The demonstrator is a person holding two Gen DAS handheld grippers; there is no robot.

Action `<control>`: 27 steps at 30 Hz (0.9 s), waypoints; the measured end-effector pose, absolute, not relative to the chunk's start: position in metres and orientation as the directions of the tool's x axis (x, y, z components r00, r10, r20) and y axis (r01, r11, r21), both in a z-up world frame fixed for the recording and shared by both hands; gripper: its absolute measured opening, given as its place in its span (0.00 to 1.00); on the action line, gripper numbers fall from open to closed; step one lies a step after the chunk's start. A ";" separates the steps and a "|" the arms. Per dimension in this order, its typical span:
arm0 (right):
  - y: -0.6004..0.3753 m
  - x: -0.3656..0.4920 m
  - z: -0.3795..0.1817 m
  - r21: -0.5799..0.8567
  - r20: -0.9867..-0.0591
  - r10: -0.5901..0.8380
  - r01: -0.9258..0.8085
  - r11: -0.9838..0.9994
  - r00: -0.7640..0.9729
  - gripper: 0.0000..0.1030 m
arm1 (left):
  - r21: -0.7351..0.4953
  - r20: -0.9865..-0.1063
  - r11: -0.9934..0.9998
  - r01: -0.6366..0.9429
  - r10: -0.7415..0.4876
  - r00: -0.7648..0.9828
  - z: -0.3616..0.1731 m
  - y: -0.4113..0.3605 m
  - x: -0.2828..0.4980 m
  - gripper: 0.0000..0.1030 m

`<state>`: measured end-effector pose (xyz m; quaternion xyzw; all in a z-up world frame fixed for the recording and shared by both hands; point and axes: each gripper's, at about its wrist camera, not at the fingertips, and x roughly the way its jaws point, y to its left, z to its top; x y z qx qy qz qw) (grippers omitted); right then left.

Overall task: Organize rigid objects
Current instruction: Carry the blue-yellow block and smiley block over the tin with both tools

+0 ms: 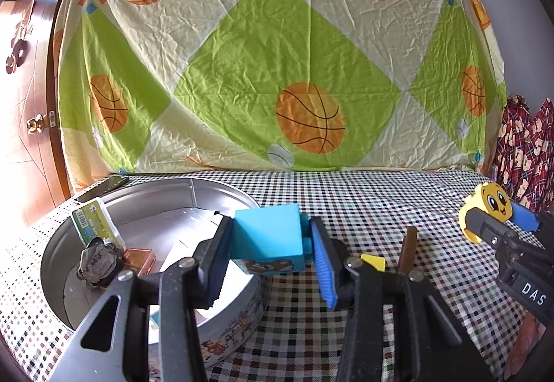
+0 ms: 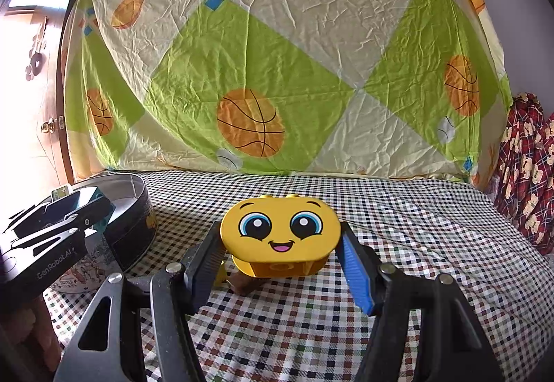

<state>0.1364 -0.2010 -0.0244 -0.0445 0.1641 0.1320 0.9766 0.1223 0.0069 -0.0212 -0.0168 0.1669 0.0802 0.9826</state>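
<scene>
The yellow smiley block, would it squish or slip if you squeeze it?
The yellow smiley block probably stays stiff: its edges look crisp between the right gripper fingers. Its glossy rounded ends might slip. It looks hollow underneath, so likely light.

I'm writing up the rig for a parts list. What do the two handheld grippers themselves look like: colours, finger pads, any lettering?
Both are black scissor-style linkages with silver pivot pins. The left gripper and the right gripper each carry two long fingers faced with ribbed blue pads. Seen from the other camera, the left gripper's body bears white "GenRobot.AI" lettering, and the right gripper's body a label reading "DAS". No cables or sleeves show.
</scene>
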 end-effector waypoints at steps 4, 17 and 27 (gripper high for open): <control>-0.195 0.135 -0.024 -0.050 -0.333 0.253 -0.284 0.957 0.908 0.64 | -0.005 -0.330 0.985 -0.174 0.163 0.930 -0.021 0.011 0.122 0.42; -0.171 0.135 -0.027 -0.049 -0.344 0.298 -0.334 0.941 0.890 0.64 | -0.008 -0.330 0.979 -0.203 0.189 0.925 -0.021 0.028 0.120 0.42; -0.147 0.136 -0.031 -0.064 -0.352 0.331 -0.376 0.925 0.875 0.64 | -0.021 -0.327 0.975 -0.223 0.204 0.923 -0.021 0.044 0.116 0.42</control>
